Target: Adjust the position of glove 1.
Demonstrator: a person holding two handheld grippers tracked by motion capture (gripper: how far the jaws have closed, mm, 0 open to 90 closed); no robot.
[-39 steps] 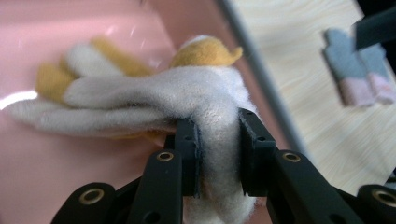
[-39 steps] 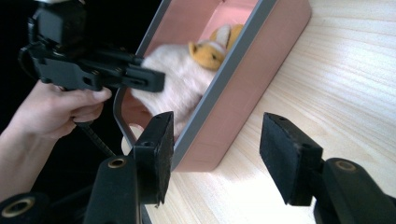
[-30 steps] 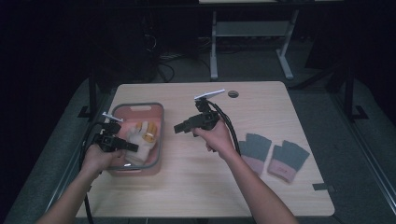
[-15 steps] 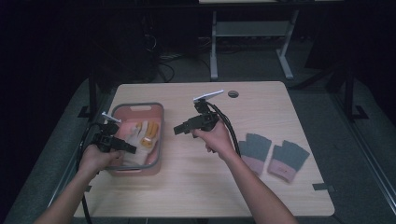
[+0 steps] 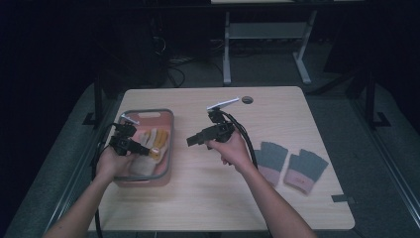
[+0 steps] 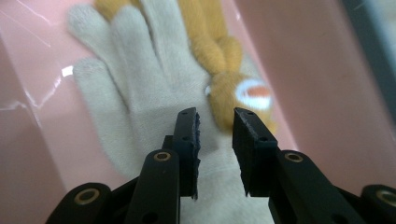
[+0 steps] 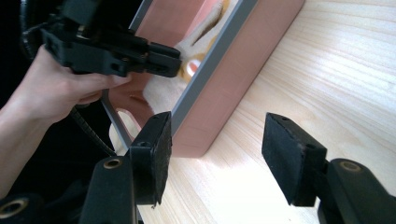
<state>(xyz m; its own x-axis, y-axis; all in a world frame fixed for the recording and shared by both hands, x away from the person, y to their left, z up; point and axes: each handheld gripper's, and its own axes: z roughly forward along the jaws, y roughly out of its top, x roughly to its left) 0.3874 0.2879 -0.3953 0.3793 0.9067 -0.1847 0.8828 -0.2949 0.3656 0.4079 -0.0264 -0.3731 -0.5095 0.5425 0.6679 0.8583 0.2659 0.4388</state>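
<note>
Wooden counter (image 5: 213, 193), largest thing here, carrying everything. Toward its left side, a pink bin (image 5: 166, 148) with a grey rim; inside, a cream knit glove (image 6: 140, 88) lying flat on the bin floor, with an orange glove (image 6: 219, 56) bearing a white-and-orange patch partly on top of it and beside it. Over on the right half of the counter, well apart from the bin, a pair of grey fingerless gloves (image 5: 292, 166) with pink cuffs, side by side.

Judging by that layout: sorting or unloading of gloves in hand, roughly at mid-course. Grey pair seemingly dealt with; cream and orange gloves not yet out of the bin.

Left gripper (image 6: 215, 140) down inside the bin, just above the cream glove's palm near the cuff, jaws parted a little with nothing pinched between them; contact with the knit impossible to confirm. Seemingly lining up a grasp on the cream glove. Right gripper (image 5: 193, 141) hanging above bare counter just right of the bin, jaws spread wide, empty, pointed at the bin's outer wall.

Left to do, by this reading: closing on the cream glove, lifting it clear of the rim, then the same for the orange one.
</note>
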